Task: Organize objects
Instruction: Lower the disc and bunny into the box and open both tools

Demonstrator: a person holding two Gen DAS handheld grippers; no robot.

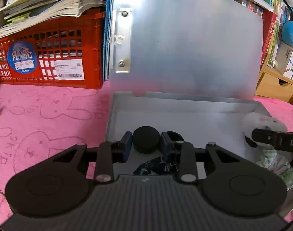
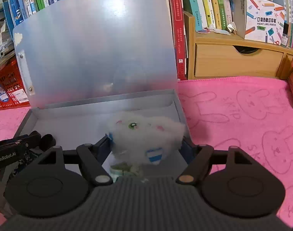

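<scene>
Translucent plastic forms the open storage box (image 1: 185, 104), which sits on a pink rabbit-print cloth (image 1: 40, 115) with its frosted lid (image 1: 194, 38) standing upright at the far side; everything else is placed from that box.

Over the box's near left corner, the left claw (image 1: 146, 144) pinches a round black object (image 1: 146, 139) between its blue pads (what the object is cannot be told from these views); a dark patterned piece of fabric (image 1: 152, 168) shows just beneath it, low inside the box.

Over the box's right half, the right claw (image 2: 146, 144) is pressed onto a fluffy white plush toy (image 2: 144, 130), one finger on each flank; a green eye and a blue-striped patch show on the plush, and a pale green checked cloth (image 2: 123, 169) lies under it inside the box. From the left wrist camera the same plush sits against the box's right wall, with the right claw's finger across it.

Left of the box stands a red crate (image 1: 50, 57) piled with books; behind and right of the box are a wooden drawer unit (image 2: 233, 59) and shelved books (image 2: 204, 3).
</scene>
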